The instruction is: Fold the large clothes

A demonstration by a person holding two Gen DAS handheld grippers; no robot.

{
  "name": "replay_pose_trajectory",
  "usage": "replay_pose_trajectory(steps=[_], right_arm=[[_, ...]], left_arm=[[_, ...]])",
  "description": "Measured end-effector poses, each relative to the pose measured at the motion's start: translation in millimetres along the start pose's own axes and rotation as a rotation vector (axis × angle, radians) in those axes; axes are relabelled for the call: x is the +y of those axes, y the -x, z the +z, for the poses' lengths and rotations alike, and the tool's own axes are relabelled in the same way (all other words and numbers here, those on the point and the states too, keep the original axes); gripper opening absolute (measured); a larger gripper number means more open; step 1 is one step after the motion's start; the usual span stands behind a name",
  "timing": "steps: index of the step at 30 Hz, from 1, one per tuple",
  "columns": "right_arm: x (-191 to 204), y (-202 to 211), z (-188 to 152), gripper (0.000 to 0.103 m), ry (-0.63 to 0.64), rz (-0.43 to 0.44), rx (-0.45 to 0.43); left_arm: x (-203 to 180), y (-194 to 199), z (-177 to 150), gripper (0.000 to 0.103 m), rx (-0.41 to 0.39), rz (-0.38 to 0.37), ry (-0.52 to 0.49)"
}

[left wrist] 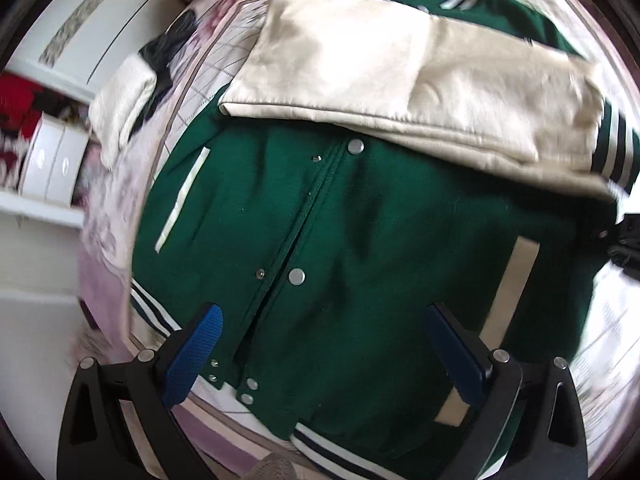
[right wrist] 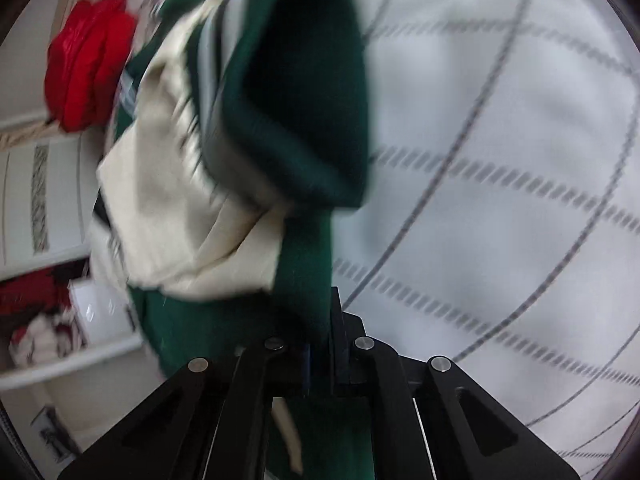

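Note:
A green varsity jacket point(left wrist: 360, 232) with cream sleeves lies face up on the bed, snaps closed down its front. One cream sleeve point(left wrist: 400, 88) is folded across the chest. My left gripper point(left wrist: 324, 344) is open with blue pads, hovering over the jacket's lower hem and holding nothing. In the right wrist view my right gripper point(right wrist: 320, 344) is shut on a fold of the jacket's green fabric point(right wrist: 308, 248) and lifts it, with the cream sleeve point(right wrist: 172, 184) and striped cuff hanging beyond. The view is motion-blurred.
The bed cover point(right wrist: 500, 160) is white with grey dashed grid lines. A cream and black garment point(left wrist: 128, 100) lies at the bed's far left. White shelves point(left wrist: 52, 168) stand left. A red bundle point(right wrist: 88, 60) sits beyond the jacket.

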State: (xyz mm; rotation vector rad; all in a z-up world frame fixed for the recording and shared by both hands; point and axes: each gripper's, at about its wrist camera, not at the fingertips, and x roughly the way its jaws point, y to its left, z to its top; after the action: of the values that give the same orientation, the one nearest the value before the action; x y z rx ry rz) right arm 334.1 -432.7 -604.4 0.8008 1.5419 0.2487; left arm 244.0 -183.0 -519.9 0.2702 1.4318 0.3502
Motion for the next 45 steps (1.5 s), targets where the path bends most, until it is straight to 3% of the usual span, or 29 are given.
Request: replay_pose_trajectory(steps=[2,4,6,8,11,13,15,18,20,21,25,28,30,33,37,40,45], right_arm=[[14.9,0.4,-10.1,0.008,0.104,-0.075,0.069],[16.2,5.8,-18.0,0.017,0.151,-0.121,0.134],[10.4,18.0,-25.3,0.054,0.171,-0.160,0.161],[2.2,38.2,-32.8,0.069,0.177,-0.182,0.152],[-9.7,73.0,-45.9,0.069,0.181,-0.218,0.112],[-17.3,94.1,-54.3,0.069,0.193,-0.256,0.070],[-24.8,111.0,-63.2,0.070,0.197,-0.288,0.030],[-53.2,135.0,-61.1,0.070,0.181,-0.332,-0.023],[-65.4,142.9,-53.4,0.070,0.176,-0.386,-0.048],[-68.7,144.7,-50.2,0.070,0.175,-0.398,-0.059],[-67.9,141.4,-36.8,0.070,0.205,-0.410,-0.082],[-62.1,130.4,-26.2,0.072,0.203,-0.334,-0.087],[-65.9,126.2,-14.4,0.084,0.191,-0.262,-0.098],[-69.3,112.0,3.7,0.084,0.167,-0.166,-0.101],[-61.2,91.0,22.9,0.088,0.154,-0.036,-0.106],[-52.1,84.9,32.8,0.089,0.183,-0.001,-0.107],[-45.0,88.5,25.7,0.089,0.240,-0.057,-0.055]], left_arm=[[1.0,-2.0,-10.3,0.103,0.007,0.015,-0.056],[-0.5,1.1,-22.7,0.103,0.006,0.022,-0.096],[-9.7,7.3,-35.9,0.103,0.014,0.003,-0.143],[-23.7,12.5,-50.5,0.103,0.029,-0.027,-0.180],[-61.0,16.0,-83.4,0.103,0.067,-0.073,-0.250],[-87.6,17.2,-105.2,0.103,0.068,-0.060,-0.307],[-121.1,16.3,-129.5,0.103,0.032,0.008,-0.406],[-174.6,3.5,-164.5,0.103,-0.055,0.173,-0.611],[-189.7,-8.2,-172.2,0.103,-0.095,0.269,-0.677],[-192.4,-14.5,-169.7,0.103,-0.115,0.307,-0.675],[-181.7,-23.4,-146.4,0.103,-0.112,0.325,-0.597],[-173.7,-30.5,-130.9,0.103,-0.105,0.347,-0.578],[-169.6,-34.5,-128.1,0.103,-0.109,0.357,-0.590],[-165.0,-38.3,-117.2,0.103,-0.107,0.357,-0.595],[-151.7,-35.3,-107.1,0.103,-0.086,0.301,-0.536],[-130.3,-33.0,-95.9,0.103,-0.045,0.238,-0.428],[-106.0,-33.1,-88.1,0.103,-0.003,0.166,-0.357]])
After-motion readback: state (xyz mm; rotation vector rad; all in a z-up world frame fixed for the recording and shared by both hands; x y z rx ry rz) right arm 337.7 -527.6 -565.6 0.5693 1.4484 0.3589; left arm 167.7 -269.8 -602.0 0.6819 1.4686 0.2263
